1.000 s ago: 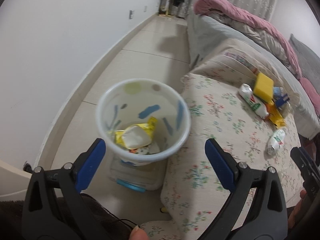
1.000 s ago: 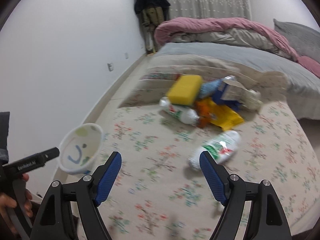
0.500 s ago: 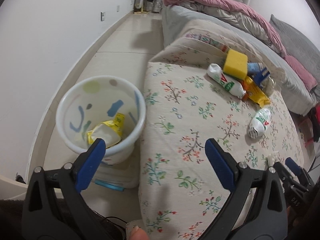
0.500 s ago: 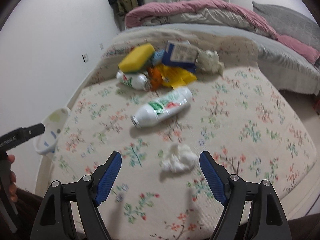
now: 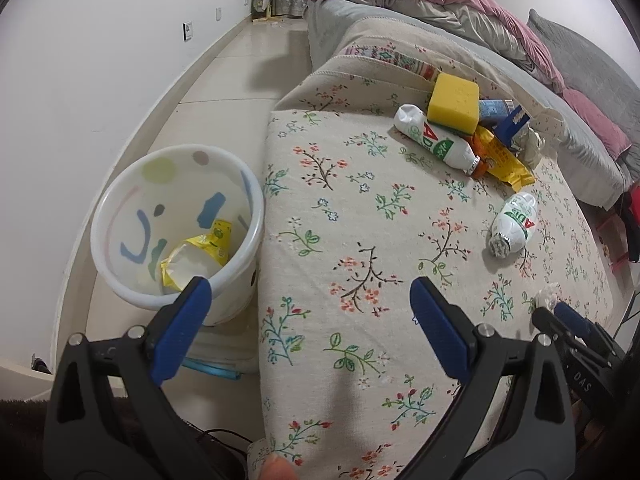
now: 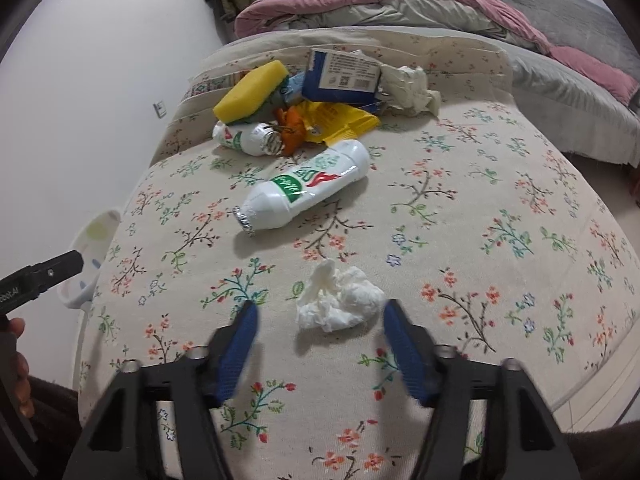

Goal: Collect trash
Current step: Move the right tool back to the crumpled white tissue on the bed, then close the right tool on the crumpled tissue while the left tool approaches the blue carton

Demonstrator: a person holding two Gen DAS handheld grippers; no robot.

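Padded surface (image 5: 360,240) occupies centre and right; bin (image 5: 120,272) stands on floor (image 5: 224,92) against its left edge. Wrapper (image 5: 200,252) lies inside bin. Wall (image 5: 80,80) runs left of bin. On surface, far side: heap of sponge (image 6: 250,92), carton (image 6: 344,76), foil pack (image 6: 340,120), crumpled paper (image 6: 408,84); one bottle (image 6: 244,138) lies at heap's near left, sponge partly on it. Second bottle (image 6: 308,188) lies apart, nearer. Tissue wad (image 6: 340,300) lies nearest, between and just ahead of right gripper (image 6: 320,320) fingers, untouched. Left gripper (image 5: 308,296) hangs over near left edge. Bed (image 6: 440,12) with quilt lies beyond.
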